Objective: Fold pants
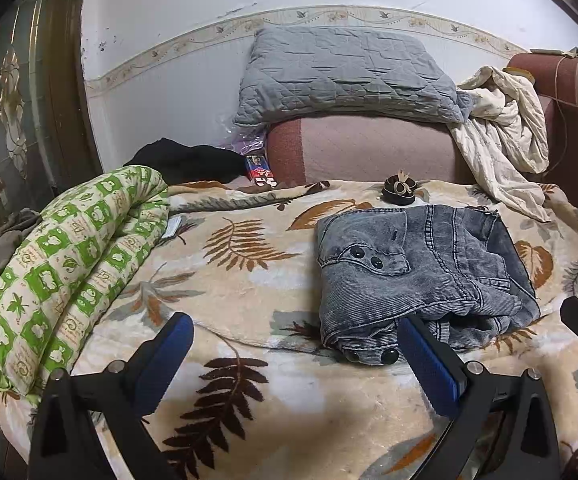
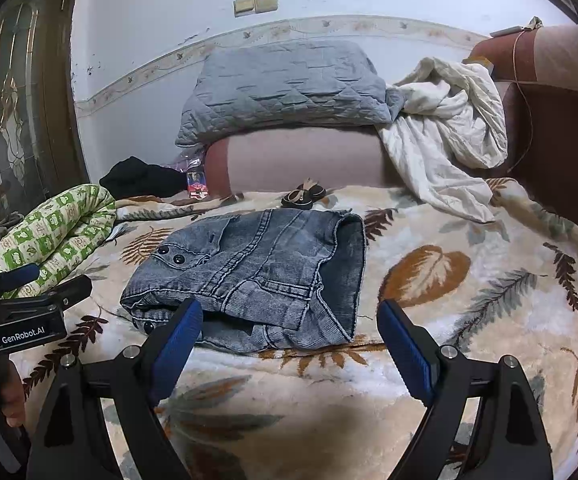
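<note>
While the pants [image 2: 257, 276] lie bunched in a loose fold on the bed [image 2: 429, 360], right of the green quilt [image 2: 57, 232], I hold both grippers near them, left [image 1: 295, 346] and right [image 2: 289, 332], fingers spread and empty. The stack looks lumpy; I judge a careless pinch could drag one layer and undo it.

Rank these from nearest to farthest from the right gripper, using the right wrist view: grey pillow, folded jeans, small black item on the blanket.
1. Folded jeans, just ahead of the right gripper, slightly left.
2. Small black item, behind the jeans on the blanket.
3. Grey pillow, farthest, against the wall.
</note>
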The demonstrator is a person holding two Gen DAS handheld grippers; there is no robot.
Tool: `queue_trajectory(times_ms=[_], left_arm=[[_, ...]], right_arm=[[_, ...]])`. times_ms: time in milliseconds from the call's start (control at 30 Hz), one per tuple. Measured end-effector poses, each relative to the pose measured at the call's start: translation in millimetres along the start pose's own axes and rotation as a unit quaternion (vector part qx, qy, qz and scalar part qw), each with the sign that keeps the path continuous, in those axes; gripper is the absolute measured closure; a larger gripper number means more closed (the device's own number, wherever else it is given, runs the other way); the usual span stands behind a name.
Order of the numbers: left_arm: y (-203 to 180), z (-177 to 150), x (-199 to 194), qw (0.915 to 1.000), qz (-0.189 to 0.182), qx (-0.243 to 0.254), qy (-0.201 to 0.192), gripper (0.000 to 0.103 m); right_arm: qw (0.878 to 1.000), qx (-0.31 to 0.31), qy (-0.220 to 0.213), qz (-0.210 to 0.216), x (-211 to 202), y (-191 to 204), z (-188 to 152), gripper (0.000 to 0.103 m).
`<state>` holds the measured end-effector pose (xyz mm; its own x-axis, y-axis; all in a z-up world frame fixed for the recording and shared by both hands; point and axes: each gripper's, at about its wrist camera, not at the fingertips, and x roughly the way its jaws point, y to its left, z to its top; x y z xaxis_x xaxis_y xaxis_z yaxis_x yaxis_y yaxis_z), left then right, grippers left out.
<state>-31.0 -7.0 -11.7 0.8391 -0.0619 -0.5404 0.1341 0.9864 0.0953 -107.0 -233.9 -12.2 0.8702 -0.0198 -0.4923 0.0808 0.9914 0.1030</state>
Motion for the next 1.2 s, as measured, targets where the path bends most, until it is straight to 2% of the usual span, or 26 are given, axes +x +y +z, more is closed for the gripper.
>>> queue_trajectory(times_ms=[1200], left_arm=[[-9.4, -4.5, 6.3, 0.9998, -0.010, 0.010, 0.014, 0.000]], right_arm=[[1.000, 0.005, 0.005, 0.003, 5.6, -0.3, -3.2, 0.014]])
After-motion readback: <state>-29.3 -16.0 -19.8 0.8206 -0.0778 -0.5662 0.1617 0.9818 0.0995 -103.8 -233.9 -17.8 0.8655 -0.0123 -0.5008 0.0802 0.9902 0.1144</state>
